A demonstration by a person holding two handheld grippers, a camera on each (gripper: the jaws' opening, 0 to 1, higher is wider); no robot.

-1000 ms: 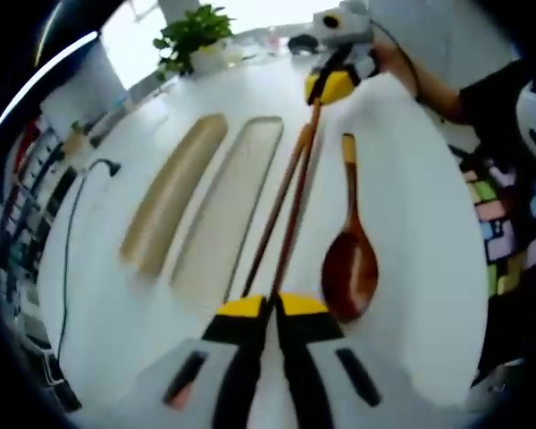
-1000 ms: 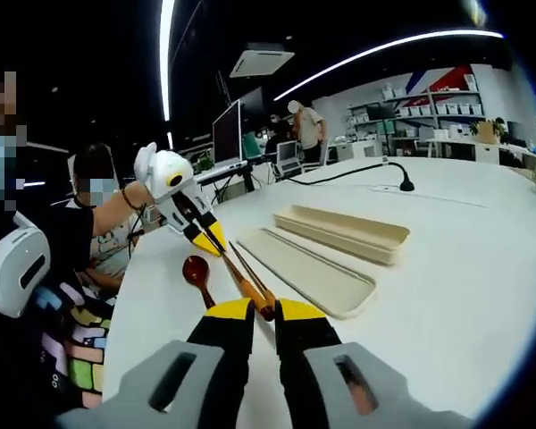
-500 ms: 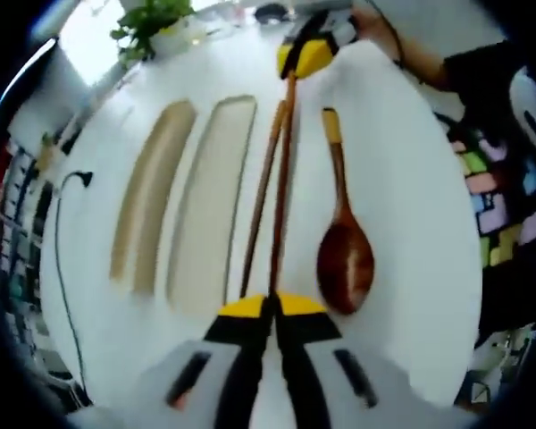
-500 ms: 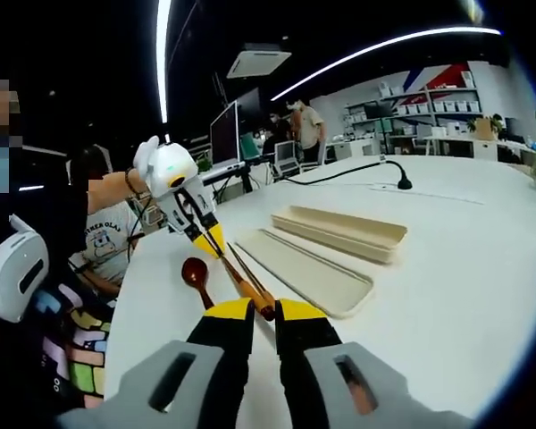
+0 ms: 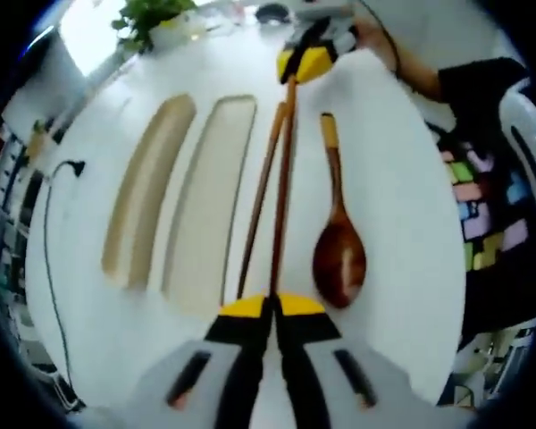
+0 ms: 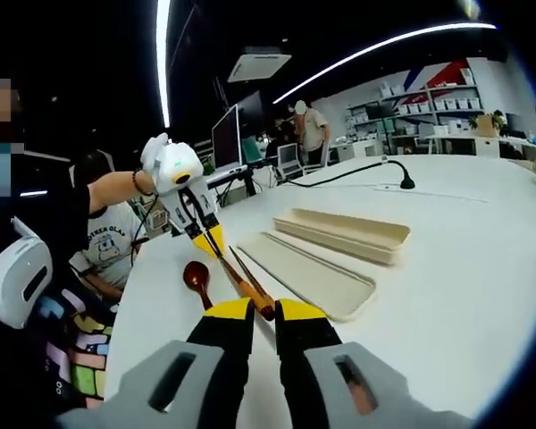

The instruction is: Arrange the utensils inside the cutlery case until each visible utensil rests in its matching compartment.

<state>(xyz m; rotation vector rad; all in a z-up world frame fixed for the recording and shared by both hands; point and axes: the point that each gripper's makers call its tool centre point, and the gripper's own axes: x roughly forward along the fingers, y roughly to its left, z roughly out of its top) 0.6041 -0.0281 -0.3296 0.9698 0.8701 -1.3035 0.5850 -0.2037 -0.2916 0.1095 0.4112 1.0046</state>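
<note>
White surface (image 6: 447, 259) in an office room with shelves and desks.
Left gripper (image 5: 270, 308) and right gripper (image 6: 264, 313) each pinch one end of the chopsticks (image 5: 281, 179), closed, between the open cutlery case (image 5: 205, 197) and the spoon (image 5: 338, 241).

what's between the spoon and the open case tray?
The chopsticks, held at both ends by the left gripper and right gripper. They run between the spoon and the tray in the left gripper view.

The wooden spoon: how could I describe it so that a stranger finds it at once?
On the white table, beside the two beige case halves, lie dark chopsticks gripped at both ends. The wooden spoon lies alone next to them, the one piece with a round reddish-brown bowl and a yellowish handle tip.
</note>
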